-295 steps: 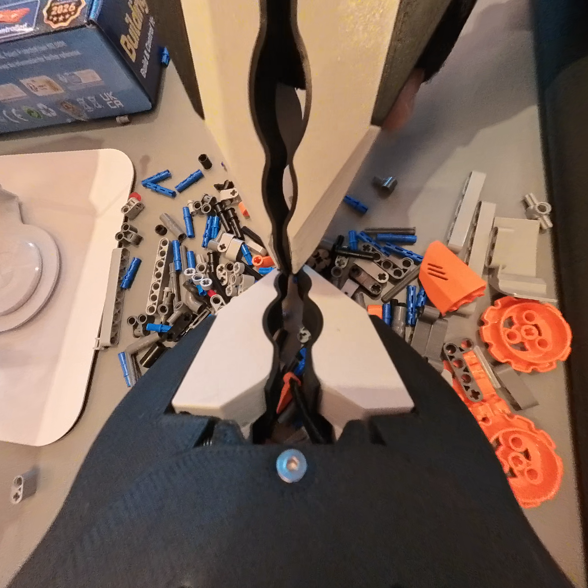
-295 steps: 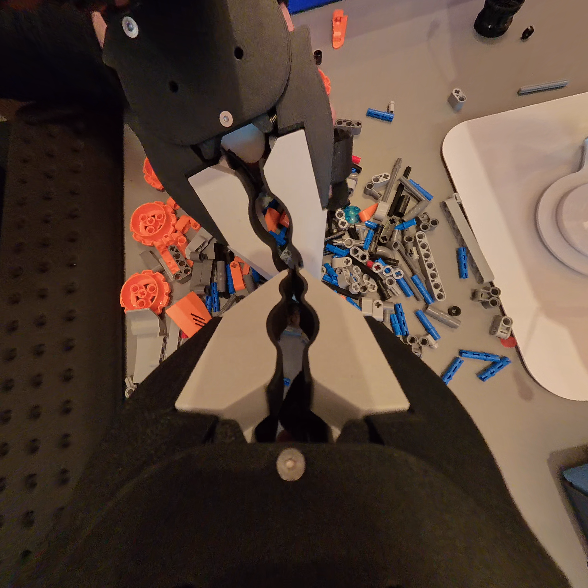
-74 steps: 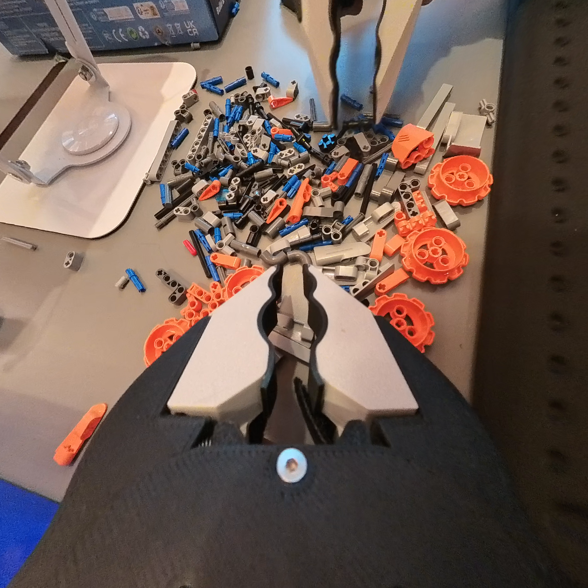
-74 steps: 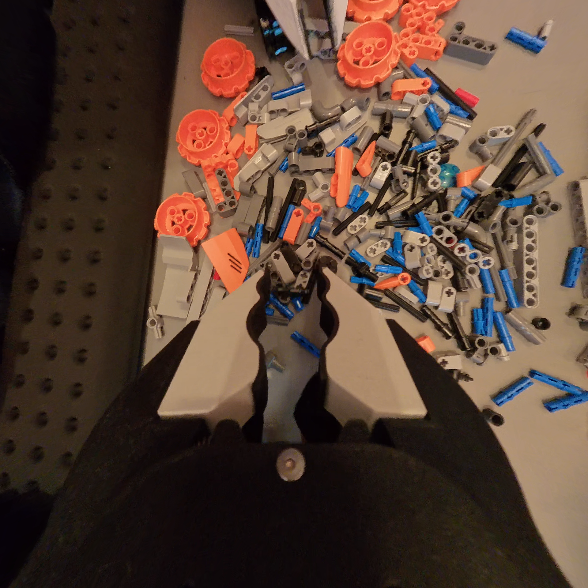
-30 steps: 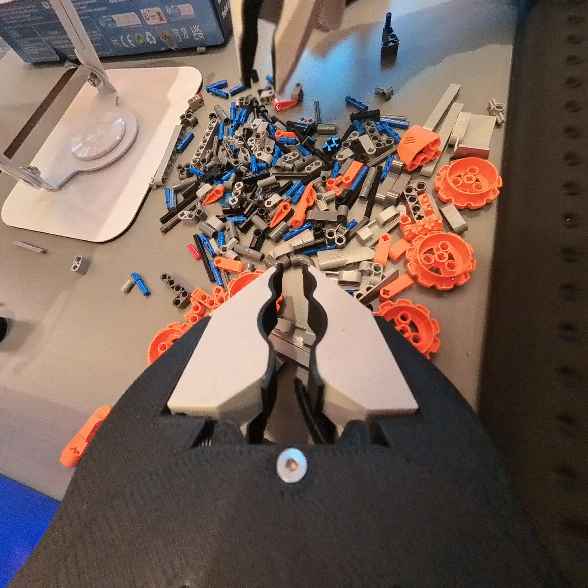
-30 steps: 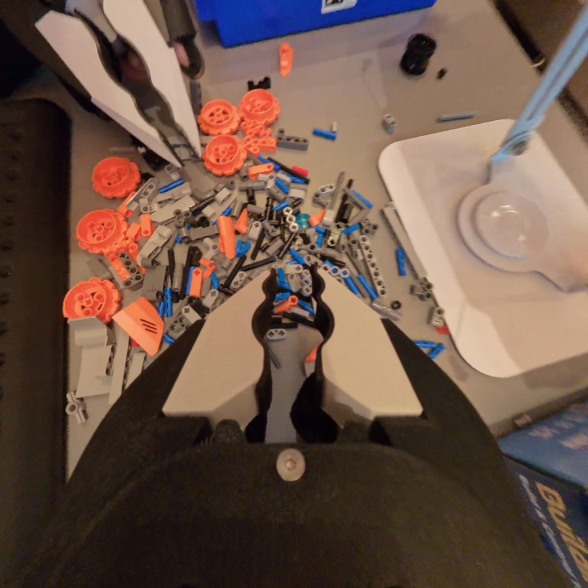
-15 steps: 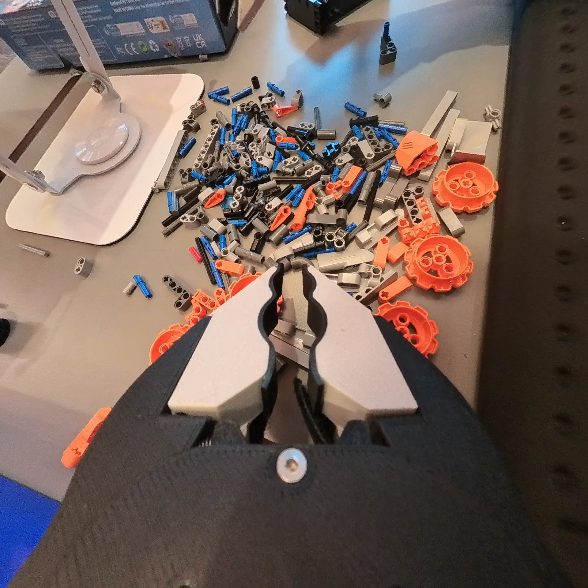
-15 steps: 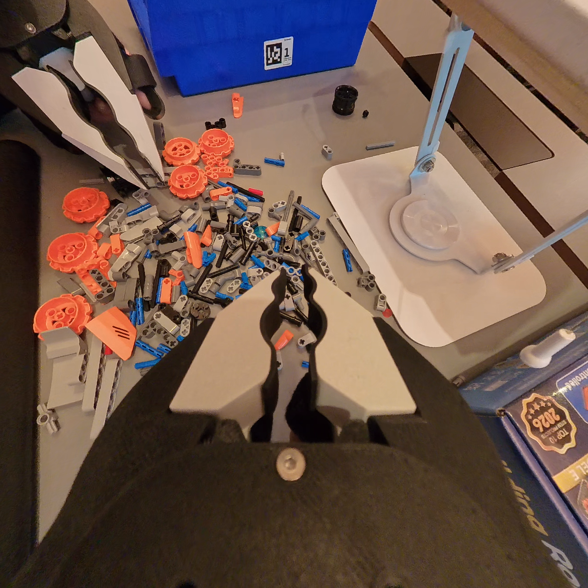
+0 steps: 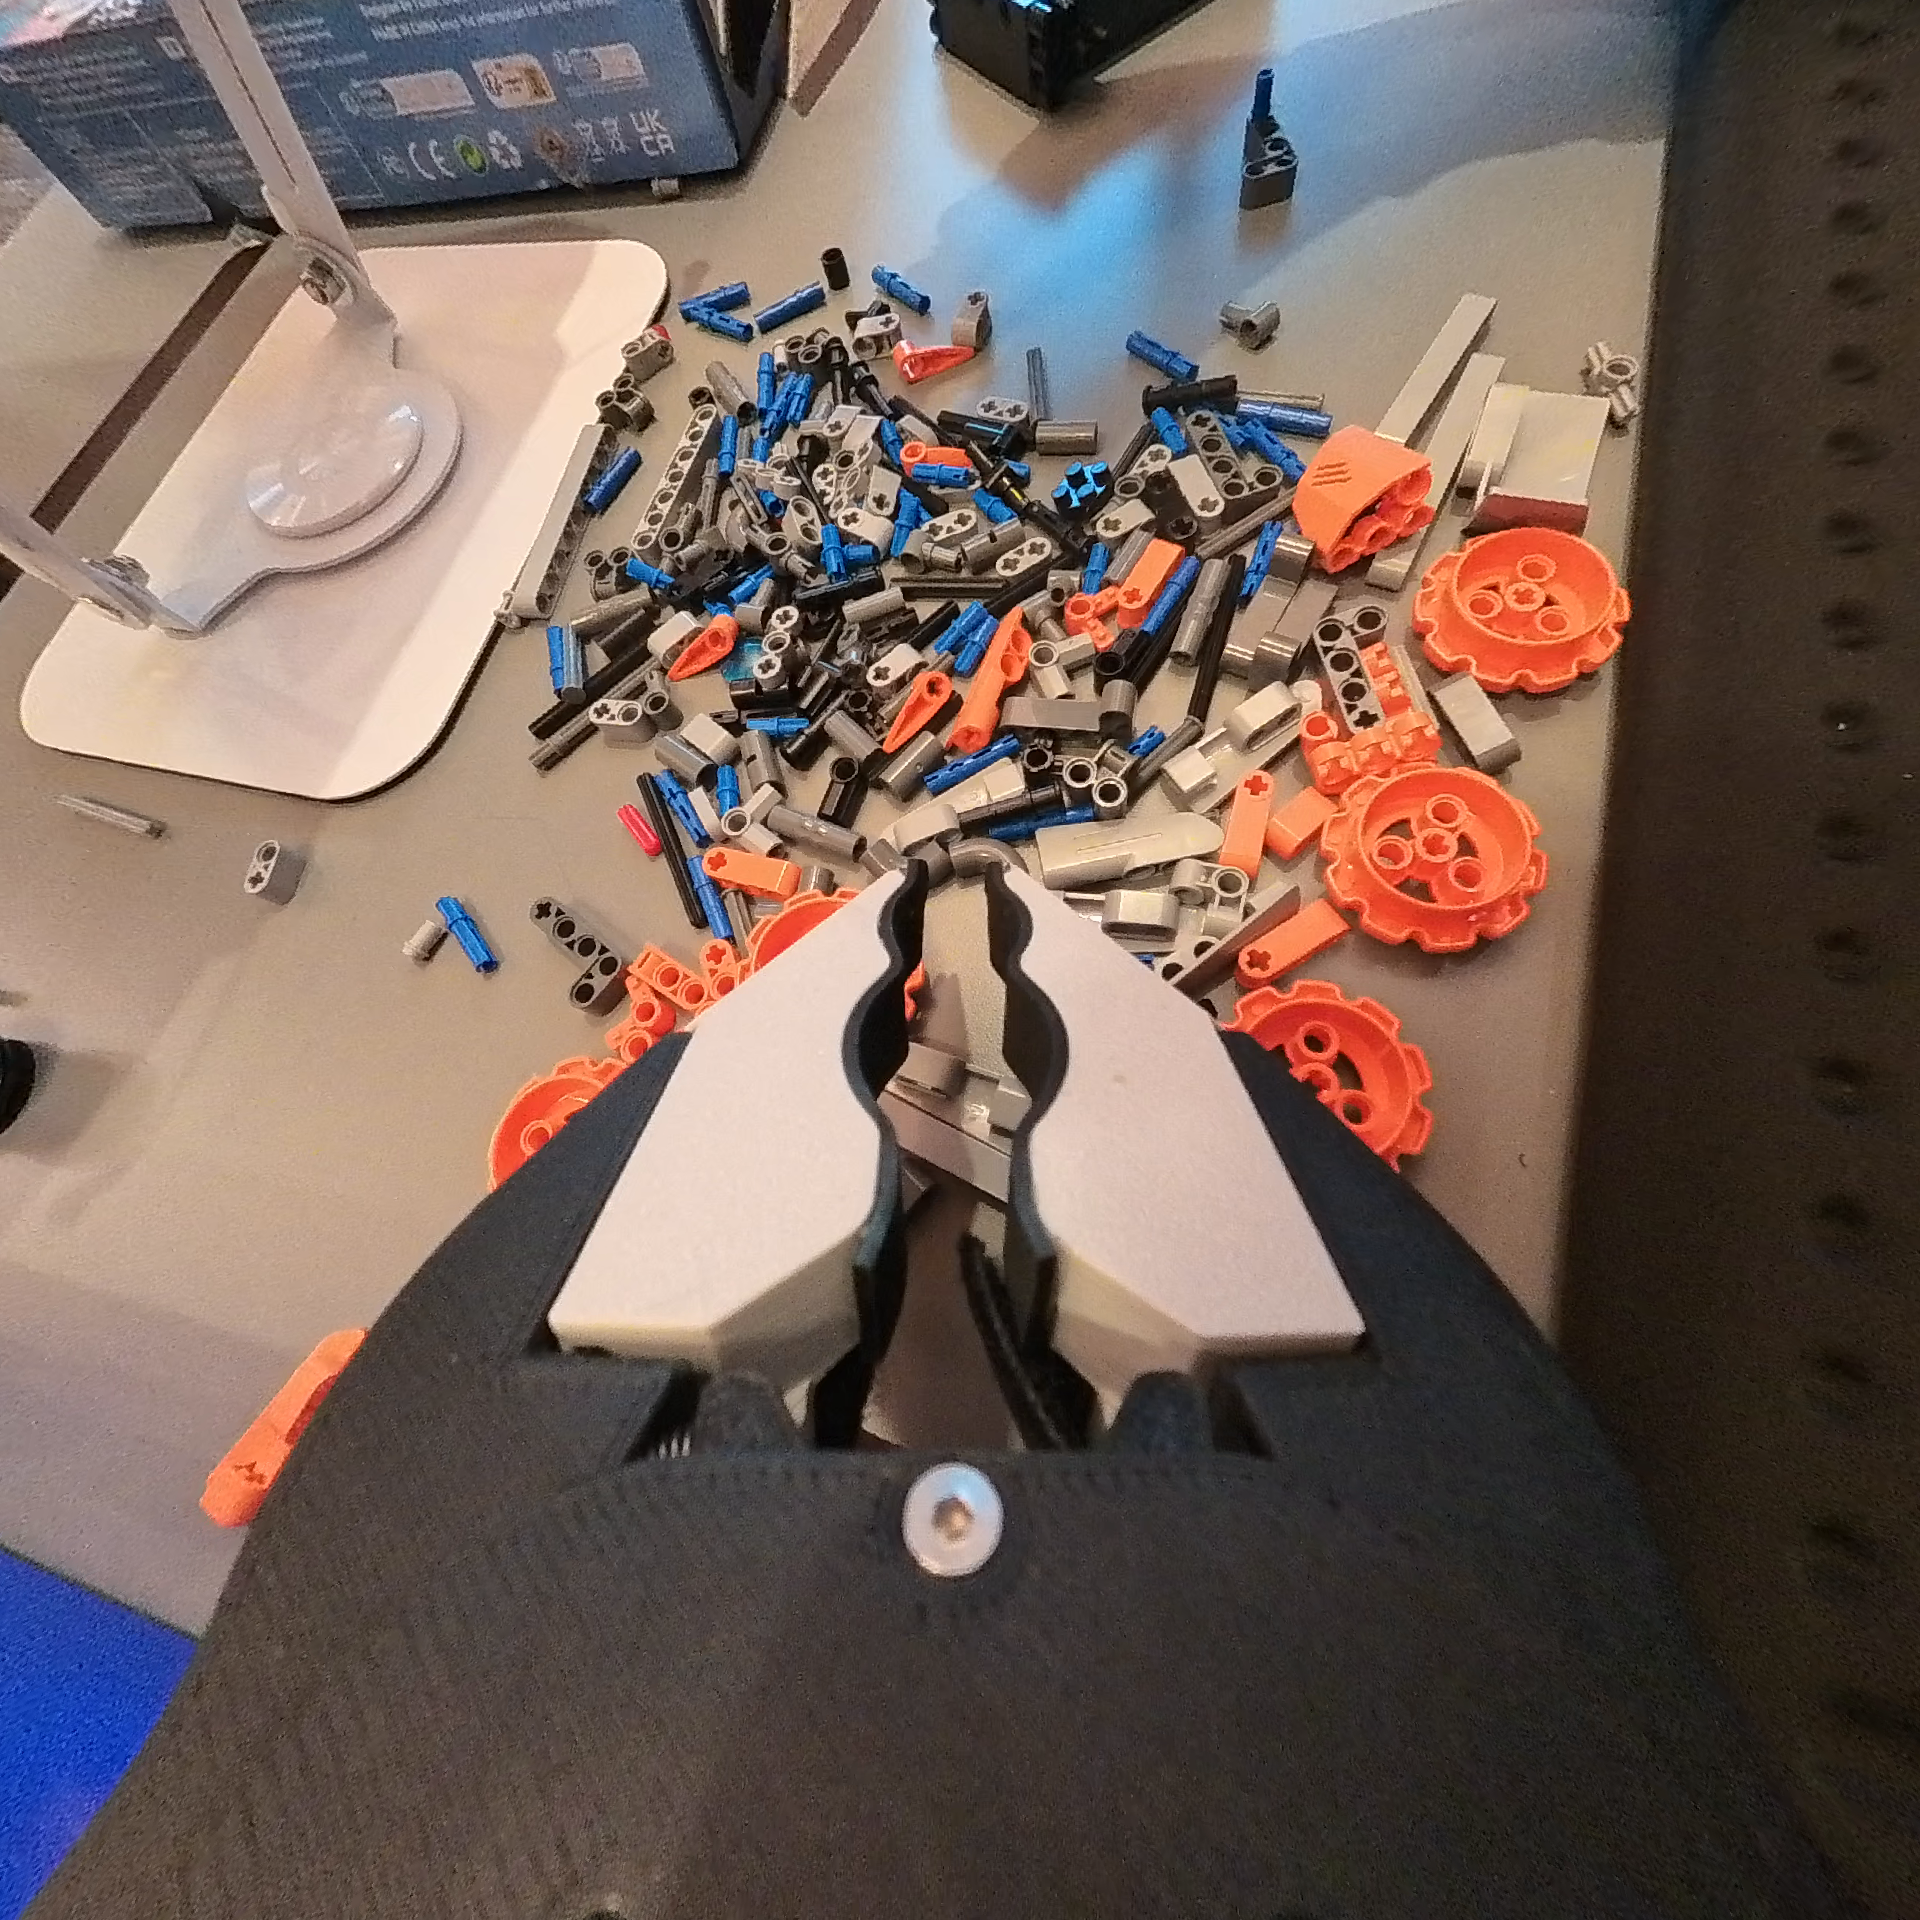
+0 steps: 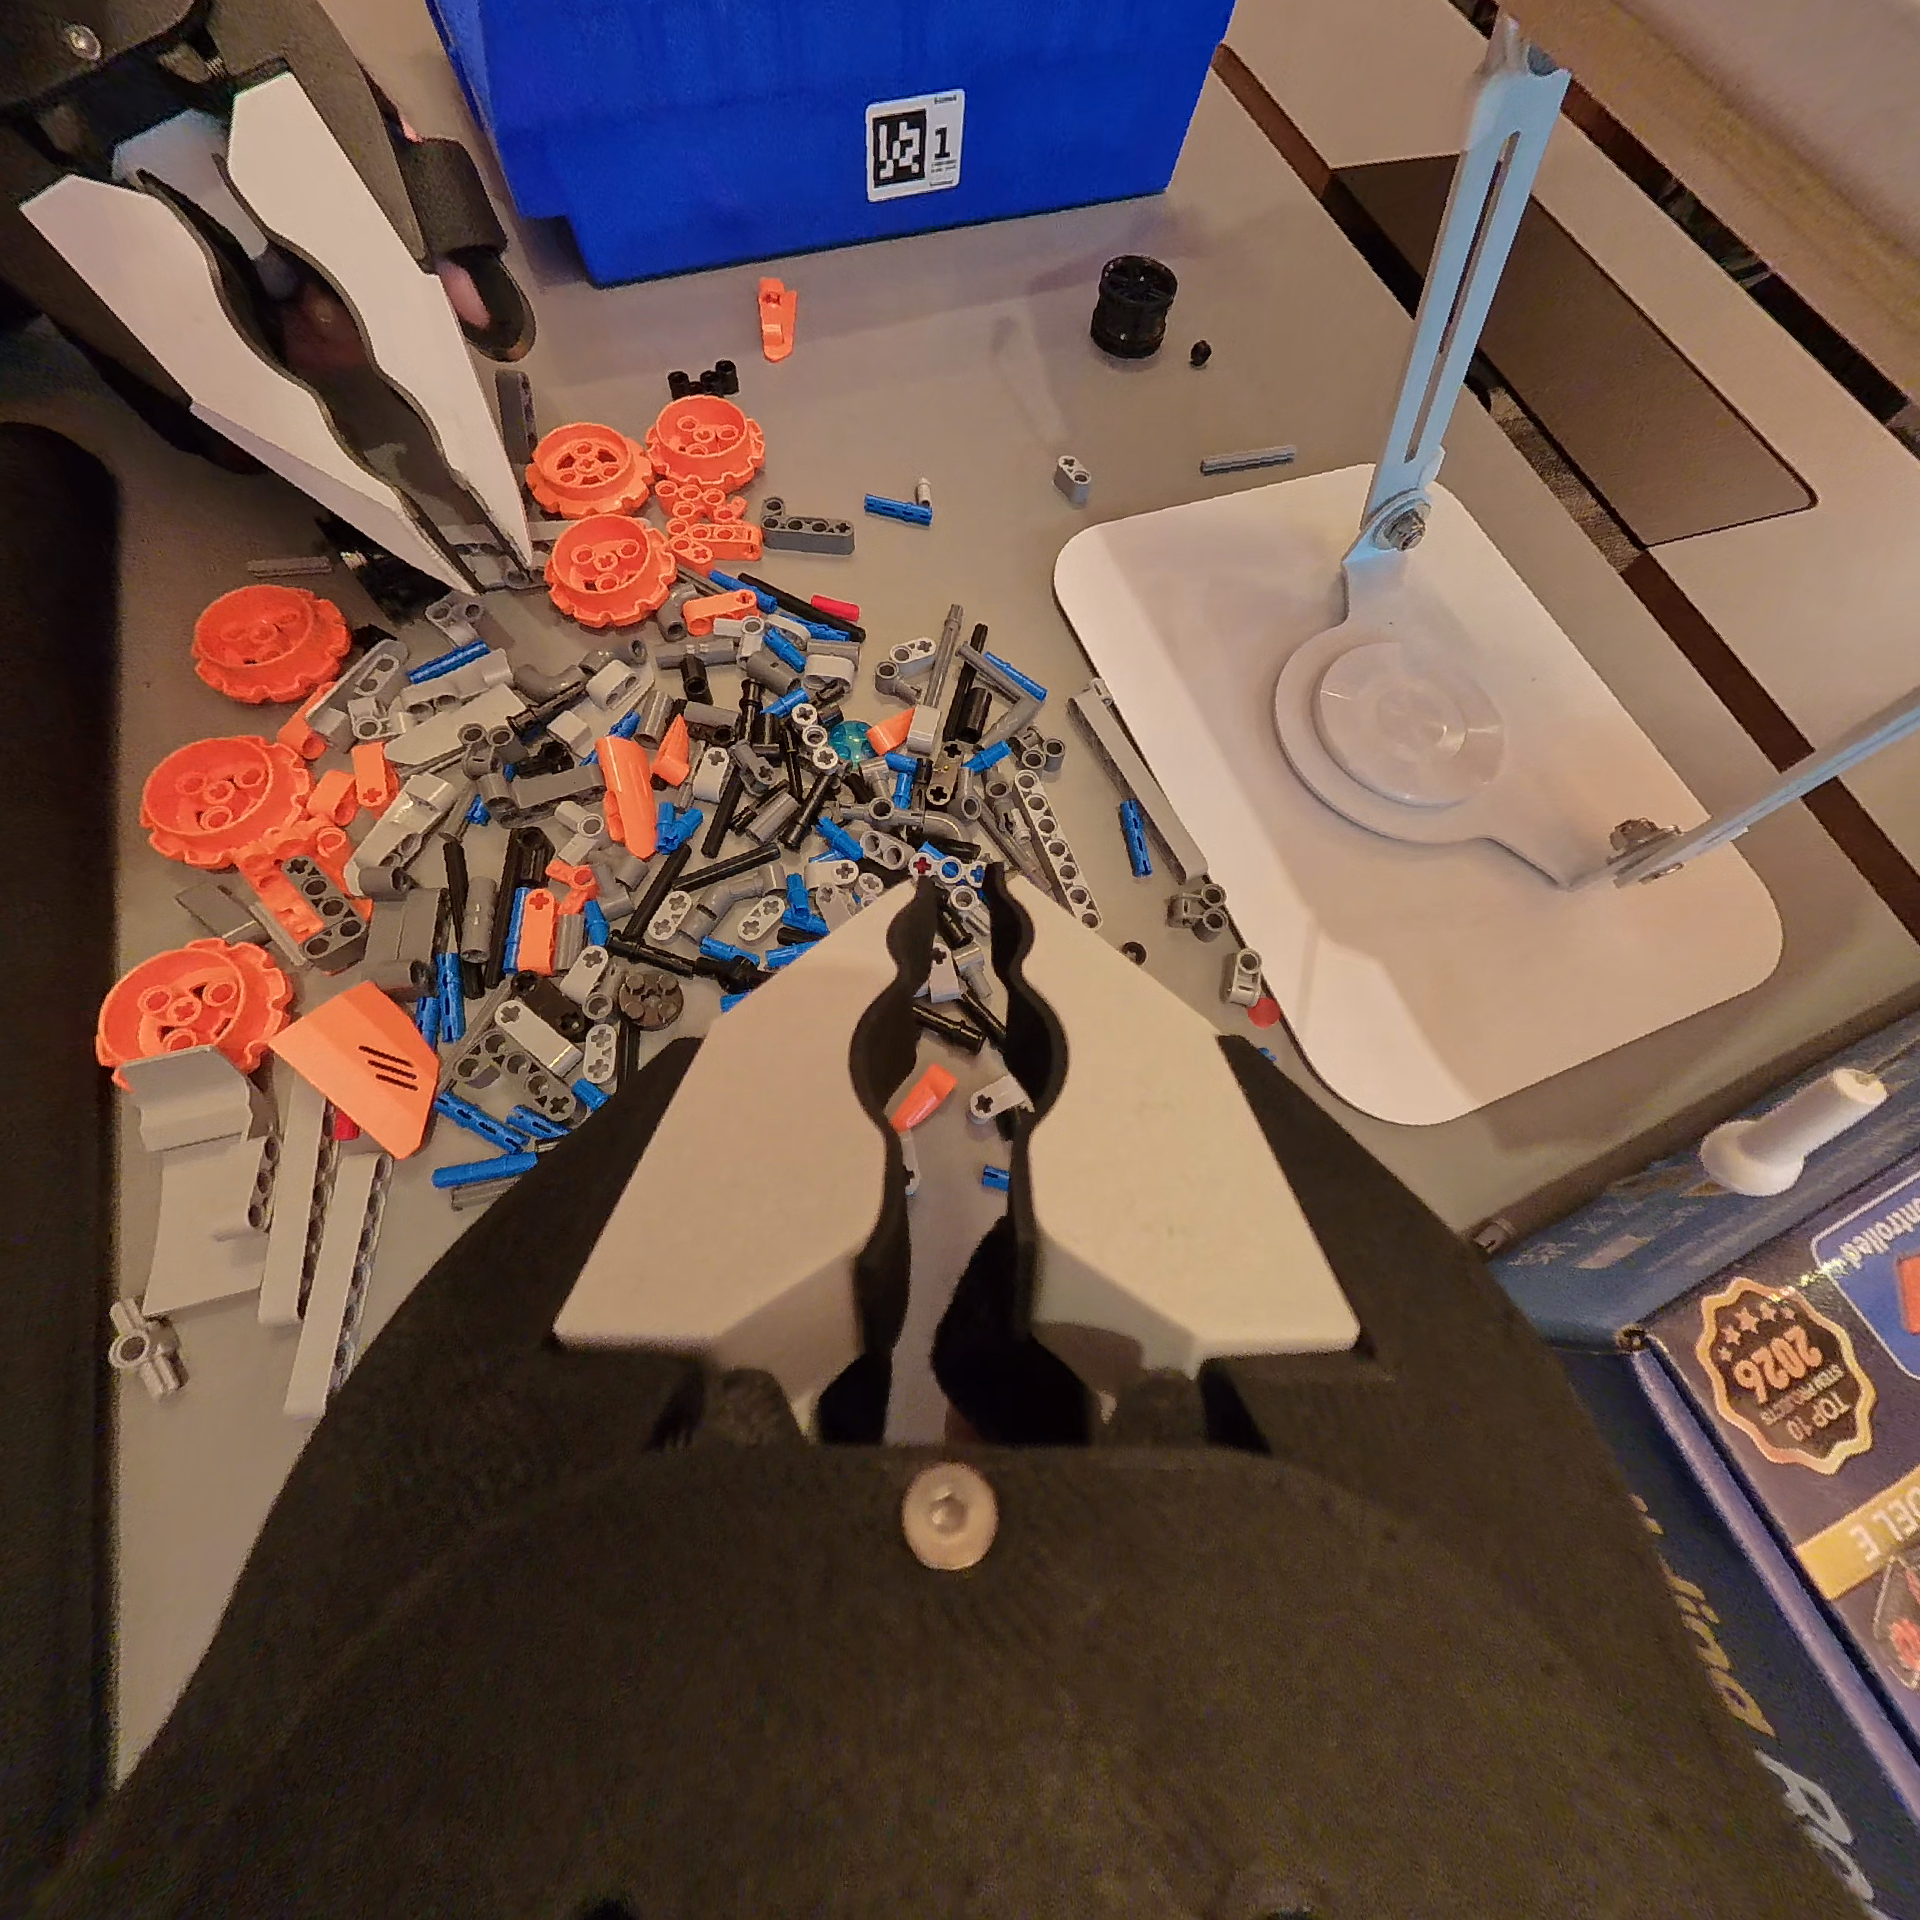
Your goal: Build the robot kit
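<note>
A pile of small grey, black, blue and orange building pieces (image 9: 935,623) lies on the grey table and also shows in the right wrist view (image 10: 727,810). My left gripper (image 9: 951,878) is shut on a grey piece (image 9: 951,1101) and hovers over the near edge of the pile, close to several orange toothed wheels (image 9: 1434,852). In the right wrist view it (image 10: 488,571) hangs at the upper left with its tips low beside the wheels (image 10: 608,566). My right gripper (image 10: 958,881) is raised above the pile's other side, its jaws a narrow gap apart with nothing between them.
A white stand base (image 10: 1455,987) with metal arms sits beside the pile and also shows in the left wrist view (image 9: 312,644). A blue bin (image 10: 779,104), a printed carton (image 10: 1818,1455), a black wheel (image 10: 1132,307) and a dark perforated mat (image 9: 1787,727) border the area. My hands' fingertips stand some 15 cm from each other.
My right gripper has lifted and drawn back from the pile, out of the left wrist view, and its jaws have narrowed. My left gripper keeps the grey piece and has barely moved.
</note>
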Demonstrator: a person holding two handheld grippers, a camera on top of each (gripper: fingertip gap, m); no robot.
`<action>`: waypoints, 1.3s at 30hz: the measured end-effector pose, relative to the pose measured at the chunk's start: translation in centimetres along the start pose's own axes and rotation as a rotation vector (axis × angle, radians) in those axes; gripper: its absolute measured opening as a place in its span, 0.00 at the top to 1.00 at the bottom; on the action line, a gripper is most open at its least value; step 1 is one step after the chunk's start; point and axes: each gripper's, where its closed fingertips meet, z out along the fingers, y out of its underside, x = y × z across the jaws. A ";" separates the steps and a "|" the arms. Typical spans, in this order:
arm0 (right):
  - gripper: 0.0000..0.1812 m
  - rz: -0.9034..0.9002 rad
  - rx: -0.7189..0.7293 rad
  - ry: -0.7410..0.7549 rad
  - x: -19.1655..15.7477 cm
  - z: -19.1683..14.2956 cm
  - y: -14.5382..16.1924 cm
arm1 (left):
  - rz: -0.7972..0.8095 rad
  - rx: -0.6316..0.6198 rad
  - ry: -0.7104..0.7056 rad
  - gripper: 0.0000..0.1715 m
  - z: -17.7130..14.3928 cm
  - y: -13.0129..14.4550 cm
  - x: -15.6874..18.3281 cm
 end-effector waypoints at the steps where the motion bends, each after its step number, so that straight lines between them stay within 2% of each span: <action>1: 0.96 -0.002 -0.001 0.000 0.0 0.0 0.0 | 0.000 0.001 0.000 0.95 0.0 0.0 0.0; 13: 1.00 -0.012 -0.007 -0.019 -0.4 0.0 0.2 | 0.000 0.009 0.000 0.95 0.0 -0.1 0.0; 26: 1.00 -0.027 -0.029 -0.021 -0.5 0.3 0.7 | -0.011 0.048 -0.027 0.96 -0.7 -0.7 -0.6; 36: 1.00 -0.038 -0.025 -0.011 -0.4 0.3 0.7 | -0.062 0.222 -0.147 0.98 -4.1 -3.0 -3.2; 39: 1.00 -0.041 -0.027 -0.011 -0.4 0.3 0.8 | -0.072 0.235 -0.180 0.98 -4.6 -3.1 -3.8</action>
